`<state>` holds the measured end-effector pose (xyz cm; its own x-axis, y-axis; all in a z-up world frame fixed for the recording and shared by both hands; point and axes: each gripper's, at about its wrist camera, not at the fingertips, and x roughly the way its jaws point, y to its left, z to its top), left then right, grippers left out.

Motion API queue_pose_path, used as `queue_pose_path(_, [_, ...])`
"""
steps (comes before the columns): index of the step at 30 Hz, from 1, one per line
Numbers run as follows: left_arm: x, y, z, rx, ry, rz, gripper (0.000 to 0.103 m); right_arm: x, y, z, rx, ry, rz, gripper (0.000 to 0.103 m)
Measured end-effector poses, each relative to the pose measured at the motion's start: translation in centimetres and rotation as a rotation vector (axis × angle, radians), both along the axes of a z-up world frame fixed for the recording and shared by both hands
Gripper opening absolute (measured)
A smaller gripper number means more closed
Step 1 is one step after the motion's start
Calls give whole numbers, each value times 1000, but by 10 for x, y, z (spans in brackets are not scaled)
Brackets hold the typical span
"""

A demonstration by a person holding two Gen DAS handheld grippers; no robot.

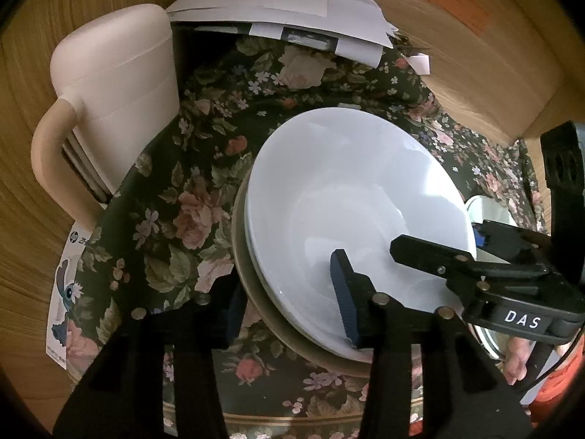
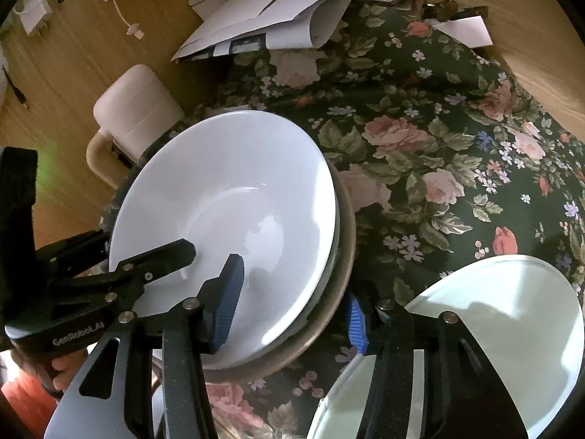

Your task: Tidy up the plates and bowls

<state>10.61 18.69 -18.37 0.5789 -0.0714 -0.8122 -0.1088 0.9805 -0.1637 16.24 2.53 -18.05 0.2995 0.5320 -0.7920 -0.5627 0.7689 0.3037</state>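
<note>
White bowl (image 1: 351,197) sits stacked in a tan dish (image 1: 256,314) on the floral cloth (image 1: 175,219). Left gripper (image 1: 289,307) straddles the near rim, one blue pad inside the bowl, the other outside by the dish edge; pad contact unclear. Right gripper (image 1: 431,256) reaches in from the right over the bowl. Cream chair (image 1: 117,87) upper left, white papers (image 1: 285,11) top, wooden floor (image 1: 29,219) at left.
</note>
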Motion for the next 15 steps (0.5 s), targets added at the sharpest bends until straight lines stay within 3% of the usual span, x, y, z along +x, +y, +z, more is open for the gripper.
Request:
queue_pose_path(6, [2,-3,2,23,-11,27,42,2,-3,-1,1,10,-30,40])
queue_pose_path(15, [3,-5,11,16,-29,56,41,1,-12,8,31,9,-67,39])
